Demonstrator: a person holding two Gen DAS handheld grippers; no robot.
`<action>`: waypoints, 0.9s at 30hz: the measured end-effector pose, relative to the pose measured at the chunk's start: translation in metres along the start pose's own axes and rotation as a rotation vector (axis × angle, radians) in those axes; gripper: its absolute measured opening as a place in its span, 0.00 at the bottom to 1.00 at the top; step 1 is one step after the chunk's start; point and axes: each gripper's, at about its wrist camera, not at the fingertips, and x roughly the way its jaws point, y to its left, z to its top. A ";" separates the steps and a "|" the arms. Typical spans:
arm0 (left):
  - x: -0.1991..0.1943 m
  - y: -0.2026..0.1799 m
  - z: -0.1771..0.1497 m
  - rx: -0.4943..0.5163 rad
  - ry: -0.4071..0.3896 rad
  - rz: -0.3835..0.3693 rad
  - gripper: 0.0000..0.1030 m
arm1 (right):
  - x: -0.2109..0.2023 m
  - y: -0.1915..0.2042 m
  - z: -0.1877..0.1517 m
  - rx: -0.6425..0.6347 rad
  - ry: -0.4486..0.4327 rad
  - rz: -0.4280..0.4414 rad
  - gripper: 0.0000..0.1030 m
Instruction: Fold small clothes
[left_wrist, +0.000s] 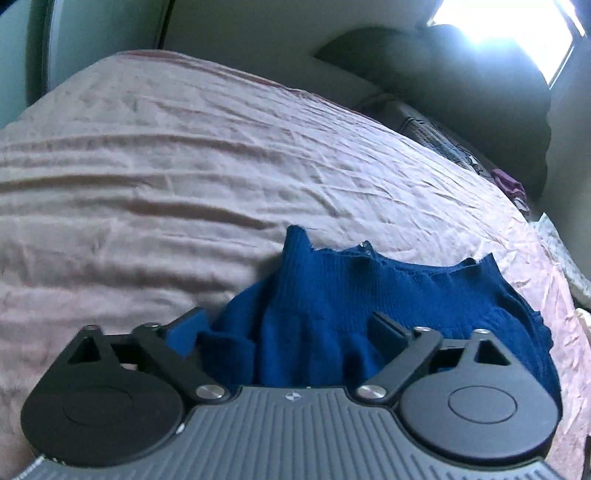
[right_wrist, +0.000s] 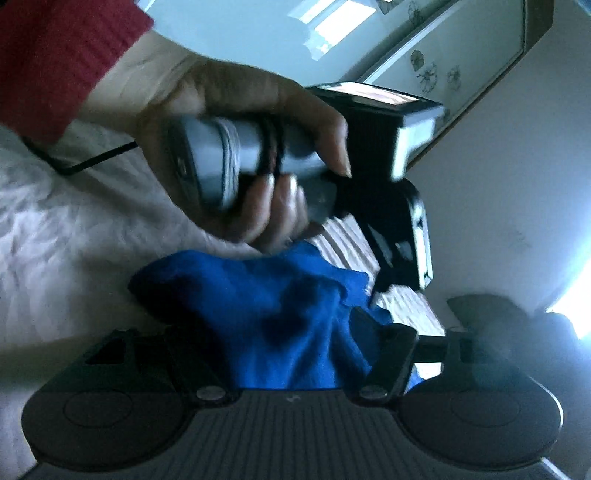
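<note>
- Blue knit garment (left_wrist: 332, 302) bunched on pink bedspread (left_wrist: 147, 166), near its front edge.
- L gripper (left_wrist: 291, 328) wide, cloth between jaws, not pinched.
- R gripper (right_wrist: 284, 343) half-open; grip unclear (blur).
- Advice: pinch garment hems evenly, spread flat before folding.

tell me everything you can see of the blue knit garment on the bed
The blue knit garment is deep blue with a fine rib, soft and bunched into folds rather than flat. One ribbed edge stands up with a frayed-looking rim. It lies on the wrinkled pink bedspread. The left tongs straddle it, jaws wide. In the blurred right wrist view it fills the gap of the right tongs; pad contact is unclear.
</note>
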 end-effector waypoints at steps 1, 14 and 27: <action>0.001 -0.001 0.001 0.005 -0.005 0.010 0.77 | 0.002 0.002 0.001 -0.005 -0.005 0.008 0.44; -0.007 -0.019 0.005 -0.006 0.002 0.109 0.08 | -0.008 -0.029 -0.006 0.153 -0.080 0.136 0.14; -0.046 -0.092 0.018 0.089 -0.107 0.193 0.07 | -0.048 -0.108 -0.045 0.552 -0.146 0.218 0.12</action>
